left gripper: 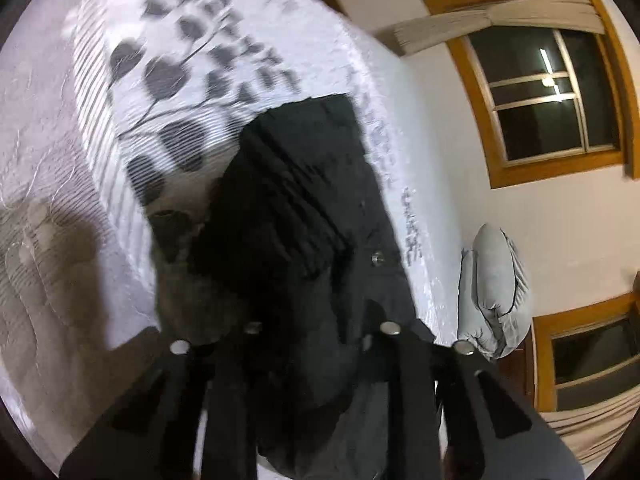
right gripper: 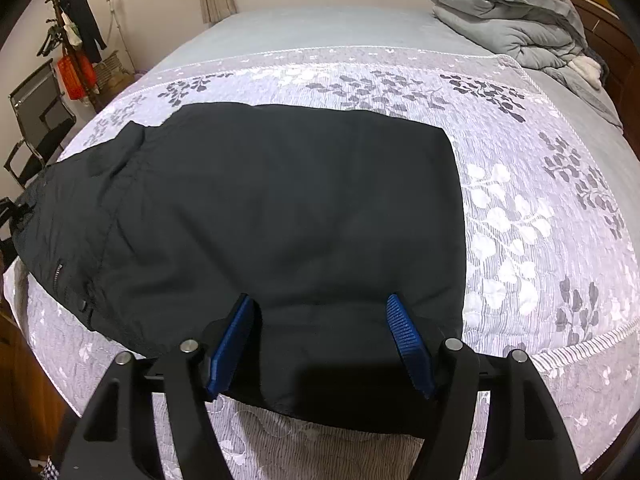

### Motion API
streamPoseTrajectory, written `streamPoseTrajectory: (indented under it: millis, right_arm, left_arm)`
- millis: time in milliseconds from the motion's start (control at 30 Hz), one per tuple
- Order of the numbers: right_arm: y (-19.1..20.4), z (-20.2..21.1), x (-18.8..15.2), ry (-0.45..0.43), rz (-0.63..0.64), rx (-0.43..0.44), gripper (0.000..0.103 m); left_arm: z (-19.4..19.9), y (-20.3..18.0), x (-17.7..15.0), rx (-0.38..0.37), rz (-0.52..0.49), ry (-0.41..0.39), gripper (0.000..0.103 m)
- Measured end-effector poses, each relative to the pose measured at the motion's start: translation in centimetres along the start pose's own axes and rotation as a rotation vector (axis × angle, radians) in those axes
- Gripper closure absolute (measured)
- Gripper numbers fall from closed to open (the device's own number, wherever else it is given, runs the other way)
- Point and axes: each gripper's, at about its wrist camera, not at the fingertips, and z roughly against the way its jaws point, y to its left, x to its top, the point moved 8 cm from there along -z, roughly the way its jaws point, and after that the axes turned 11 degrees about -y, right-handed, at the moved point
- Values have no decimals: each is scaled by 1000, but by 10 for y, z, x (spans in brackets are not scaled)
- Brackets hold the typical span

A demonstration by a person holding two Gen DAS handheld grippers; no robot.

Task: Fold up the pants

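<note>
Black fabric pants (right gripper: 280,208) on your leaf-patterned bedspread (right gripper: 520,208), left gripper (left gripper: 320,344) fingers pinching their cloth, right gripper (right gripper: 324,320) fingers spread above them.

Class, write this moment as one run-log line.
left gripper: shut on black pants | right gripper: open over pants | bedspread: beneath

I see a folded grey duvet (right gripper: 516,20) at one o'clock on the leaf-patterned bedspread (right gripper: 520,208). A coat rack (right gripper: 70,36) and a chair (right gripper: 36,120) stand at ten o'clock. A wood-framed window (left gripper: 548,92) shows at two o'clock in my left view.

Open bedspread (right gripper: 540,208) right of pants (right gripper: 280,208) — duvet (right gripper: 508,12) beyond
</note>
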Motion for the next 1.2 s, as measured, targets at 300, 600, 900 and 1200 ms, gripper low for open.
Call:
streamPoseTrajectory:
  millis: [300,600,900,1200]
  right_arm:
    - [-2,0,0,-8,-6,8,32]
    - [-5,2,0,-22,-20,32,32]
    - [-9,3,0,-33,-44,65,32]
    - [-11,4,1,-43,-58,85,32]
  left_arm:
    - [31,-110,-28,-148,-284,-77,89]
    - [42,-196,-107,-246,-572,-14,88]
    - [28,-233,-164,-239,-735,31,87]
    - [14,-243,-198,-207,-853,59,84]
